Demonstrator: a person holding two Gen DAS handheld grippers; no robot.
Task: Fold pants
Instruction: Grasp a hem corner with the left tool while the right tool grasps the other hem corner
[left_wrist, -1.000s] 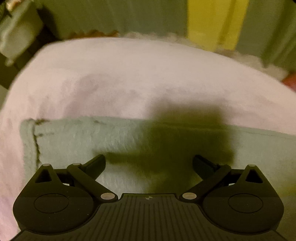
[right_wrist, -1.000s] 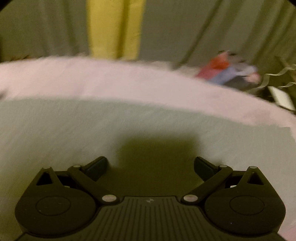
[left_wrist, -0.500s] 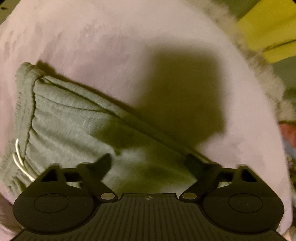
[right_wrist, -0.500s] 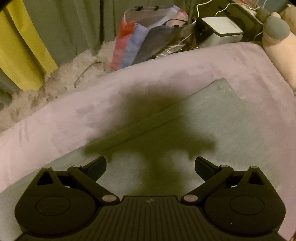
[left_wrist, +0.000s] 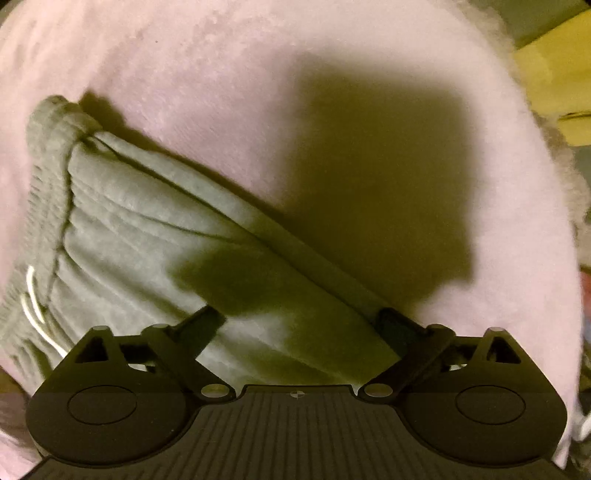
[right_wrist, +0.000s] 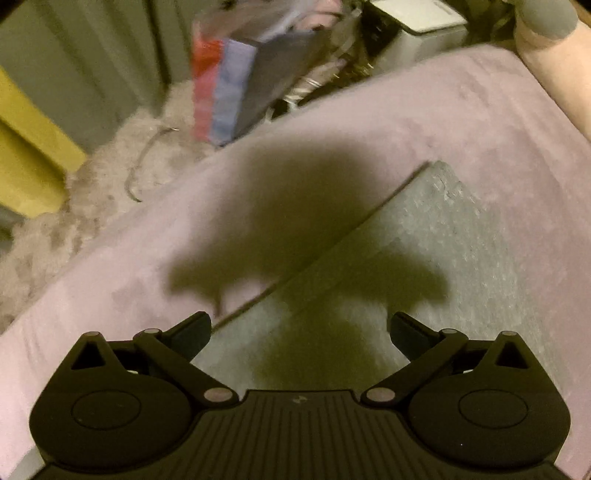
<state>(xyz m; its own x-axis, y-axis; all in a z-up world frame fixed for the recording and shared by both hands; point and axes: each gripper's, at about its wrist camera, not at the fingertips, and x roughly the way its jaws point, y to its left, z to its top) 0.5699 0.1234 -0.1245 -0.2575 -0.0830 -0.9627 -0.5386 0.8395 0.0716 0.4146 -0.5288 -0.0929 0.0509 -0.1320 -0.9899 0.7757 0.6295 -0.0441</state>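
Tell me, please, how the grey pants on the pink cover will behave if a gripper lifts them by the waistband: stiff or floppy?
Probably floppy: the grey pants lie in soft wrinkles below the gathered waistband. Lifted there, the legs would likely hang and trail. The fabric looks thick and fleecy, so it should grip rather than slide on the plush pink cover.

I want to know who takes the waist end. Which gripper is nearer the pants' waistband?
Left. The left gripper hangs open over the pants beside the waistband. The right gripper is over a plain stretch; no waistband shows there.
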